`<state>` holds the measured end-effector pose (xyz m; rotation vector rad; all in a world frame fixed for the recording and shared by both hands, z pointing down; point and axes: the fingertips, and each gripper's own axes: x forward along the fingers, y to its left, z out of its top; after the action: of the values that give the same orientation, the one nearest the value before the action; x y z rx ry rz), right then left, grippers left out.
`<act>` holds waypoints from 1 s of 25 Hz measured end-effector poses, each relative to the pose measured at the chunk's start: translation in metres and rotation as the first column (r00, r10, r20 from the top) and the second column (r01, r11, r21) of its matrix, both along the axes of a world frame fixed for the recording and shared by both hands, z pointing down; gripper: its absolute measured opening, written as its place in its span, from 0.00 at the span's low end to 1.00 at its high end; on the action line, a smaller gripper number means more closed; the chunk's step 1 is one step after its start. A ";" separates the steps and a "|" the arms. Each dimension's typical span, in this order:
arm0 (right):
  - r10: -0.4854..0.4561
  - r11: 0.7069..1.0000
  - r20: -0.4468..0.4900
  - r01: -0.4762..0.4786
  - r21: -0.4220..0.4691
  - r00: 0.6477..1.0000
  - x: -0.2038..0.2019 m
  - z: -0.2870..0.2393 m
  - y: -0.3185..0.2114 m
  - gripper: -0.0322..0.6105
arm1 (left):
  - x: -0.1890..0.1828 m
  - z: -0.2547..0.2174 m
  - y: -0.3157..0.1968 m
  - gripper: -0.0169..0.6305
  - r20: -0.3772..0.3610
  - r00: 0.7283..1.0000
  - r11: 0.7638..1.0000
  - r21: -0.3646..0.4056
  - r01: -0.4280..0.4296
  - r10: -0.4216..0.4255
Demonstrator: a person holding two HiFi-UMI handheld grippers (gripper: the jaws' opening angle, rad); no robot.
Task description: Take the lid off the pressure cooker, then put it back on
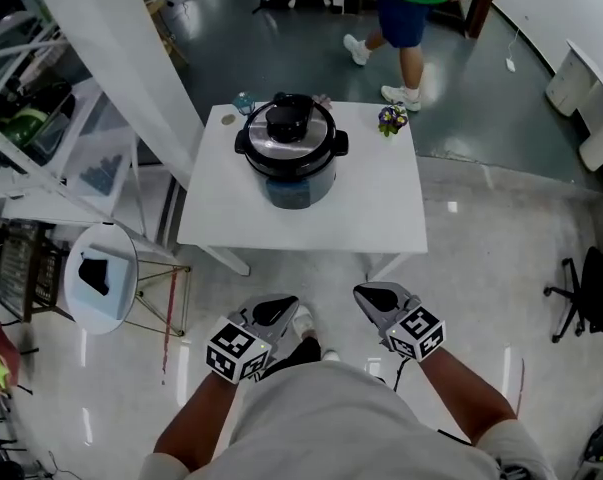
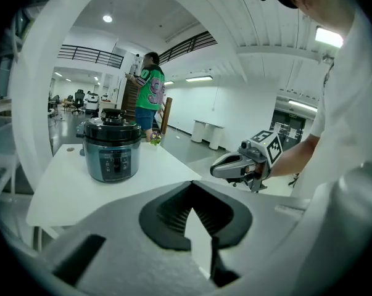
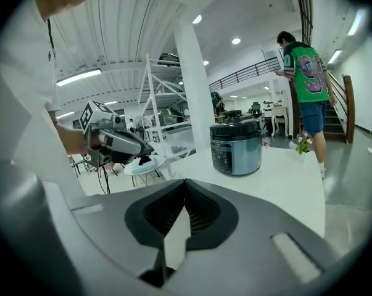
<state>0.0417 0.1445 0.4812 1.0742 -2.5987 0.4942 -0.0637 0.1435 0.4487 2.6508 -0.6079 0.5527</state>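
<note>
Item 1: pressure cooker (image 1: 290, 163), sitting near the far edge of the counter (image 1: 381, 213), left of centre. Its lid (image 1: 289, 128) is resting in place, untouched.

Item 2: left gripper (image 1: 275, 308) and right gripper (image 1: 377, 296), both hanging close to the person (image 1: 331, 418), well short of the counter's near edge. The fingers (image 2: 167, 211) of both are clenched on nothing.

Step in hand: likely the approach, with lid removal not yet begun.

Next move: reaching forward, spreading the fingers, then closing on the lid.

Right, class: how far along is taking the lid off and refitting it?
Nothing looks done: the lid sits on the pressure cooker on the table. In hand, nothing: left gripper and right gripper are shut, empty, short of the table. Left: lifting the lid off, then refitting it.
</note>
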 end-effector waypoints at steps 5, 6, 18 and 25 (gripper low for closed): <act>-0.017 1.000 0.009 0.018 -0.010 1.000 -0.008 0.005 0.037 0.07 | -0.008 0.000 0.030 0.04 0.005 0.999 0.999 0.008 0.037 -0.037; -0.020 1.000 0.007 0.020 -0.008 1.000 -0.010 0.006 0.043 0.07 | -0.012 0.000 0.033 0.04 0.006 0.999 0.999 0.008 0.049 -0.049; -0.025 1.000 0.020 0.024 0.016 1.000 -0.009 -0.004 0.092 0.07 | 0.010 0.000 0.076 0.04 0.027 1.000 1.000 0.024 0.015 -0.015; 0.009 1.000 0.012 -0.009 0.012 1.000 0.007 -0.005 0.104 0.07 | 0.027 0.000 0.087 0.04 0.027 0.999 0.999 0.026 -0.030 0.030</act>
<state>0.0486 0.2485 0.4765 1.0907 -2.6112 0.4896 -0.0371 0.2305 0.4488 2.6858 -0.5880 0.5933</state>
